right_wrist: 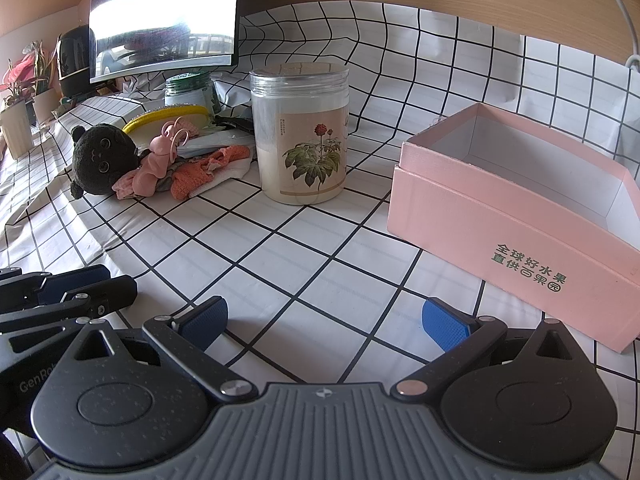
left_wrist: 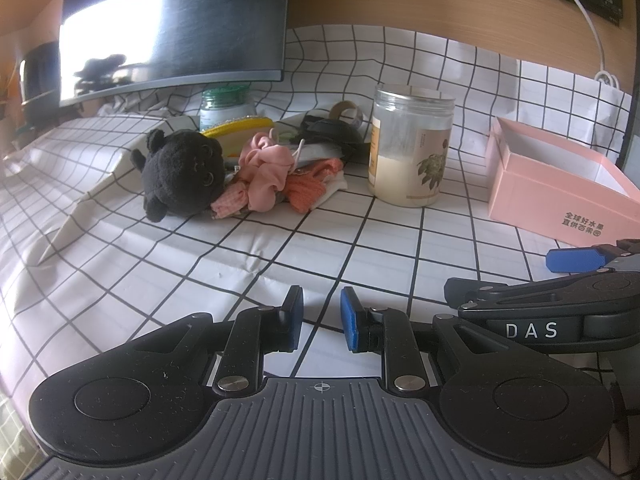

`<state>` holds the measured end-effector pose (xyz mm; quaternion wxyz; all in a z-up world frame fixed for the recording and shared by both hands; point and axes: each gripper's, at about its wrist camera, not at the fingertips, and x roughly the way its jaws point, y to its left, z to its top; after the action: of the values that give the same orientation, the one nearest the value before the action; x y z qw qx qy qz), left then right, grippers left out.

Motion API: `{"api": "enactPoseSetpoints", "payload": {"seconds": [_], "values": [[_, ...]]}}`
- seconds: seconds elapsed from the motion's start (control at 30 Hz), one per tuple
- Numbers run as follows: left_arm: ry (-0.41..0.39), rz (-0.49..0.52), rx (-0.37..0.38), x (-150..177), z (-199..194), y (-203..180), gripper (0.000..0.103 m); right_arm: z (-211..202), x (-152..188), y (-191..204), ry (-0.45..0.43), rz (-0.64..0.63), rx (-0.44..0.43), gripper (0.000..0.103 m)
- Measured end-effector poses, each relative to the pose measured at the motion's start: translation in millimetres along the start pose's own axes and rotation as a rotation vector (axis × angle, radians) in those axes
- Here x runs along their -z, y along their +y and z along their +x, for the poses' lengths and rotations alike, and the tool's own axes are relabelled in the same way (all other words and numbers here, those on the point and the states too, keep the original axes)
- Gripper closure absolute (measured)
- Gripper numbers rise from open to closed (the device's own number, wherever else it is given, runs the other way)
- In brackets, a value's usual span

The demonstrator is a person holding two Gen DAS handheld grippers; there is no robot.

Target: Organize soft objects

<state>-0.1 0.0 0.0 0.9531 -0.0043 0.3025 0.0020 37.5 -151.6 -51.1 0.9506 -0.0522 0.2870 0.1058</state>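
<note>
**Both tongs empty, soft stuff piled up ahead on the left**

Closest to the lens are the tongs themselves. The left gripper (left_wrist: 321,318) has its blue pads parted by a narrow gap with nothing between them, just checked tablecloth (left_wrist: 280,248) underneath. The right gripper (right_wrist: 324,322) is spread a lot wider, also holding nothing, and it sits just beside the left one on its right.

Ahead of the left tongs and off to their left is the heap: a black plush toy (left_wrist: 180,172) lying on its side, touching a pink scrunchie (left_wrist: 266,174), with an orange knit cloth (left_wrist: 308,190) on the scrunchie's right. A yellow-rimmed thing (left_wrist: 240,126) and some dark bits sit behind the heap, can't really tell what they are.

Straight ahead of the right tongs, well apart from them, stands a clear jar (right_wrist: 300,136) with a flower label and pale contents filling roughly the lower half. It's just to the right of the heap, upright.

Ahead-right of the right tongs, near its right finger, is an open pink box (right_wrist: 516,224) with a white inside, nothing visible in it. A monitor (right_wrist: 164,16) stands at the far back left.
</note>
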Motion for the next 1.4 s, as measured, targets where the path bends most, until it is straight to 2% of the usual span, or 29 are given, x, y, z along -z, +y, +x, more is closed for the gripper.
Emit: {"api": "enactPoseSetpoints", "payload": {"seconds": [0.7,0.9,1.0,1.07,1.3,1.4], "values": [[0.006,-0.003,0.002,-0.7,-0.1,1.7,0.079,0.7,3.9,1.4,0.000,0.001,-0.003,0.000],[0.046,-0.033,0.042,-8.5,3.4,10.2,0.079,8.7,-11.6,-2.1,0.136,-0.055,-0.061,0.000],[0.098,-0.087,0.122,-18.5,6.8,29.0,0.080,11.0,-17.1,-0.9,0.196,-0.076,-0.075,0.000],[0.114,-0.124,0.144,-29.6,6.2,45.4,0.080,13.3,-21.2,-0.6,0.230,-0.081,-0.079,0.000],[-0.047,-0.185,0.099,-97.1,-11.1,118.6,0.080,10.9,-17.5,4.3,0.233,-0.034,-0.027,0.000],[-0.066,-0.192,0.086,-125.6,1.1,147.8,0.080,8.7,-18.6,6.2,0.250,0.006,0.011,0.000]]}}
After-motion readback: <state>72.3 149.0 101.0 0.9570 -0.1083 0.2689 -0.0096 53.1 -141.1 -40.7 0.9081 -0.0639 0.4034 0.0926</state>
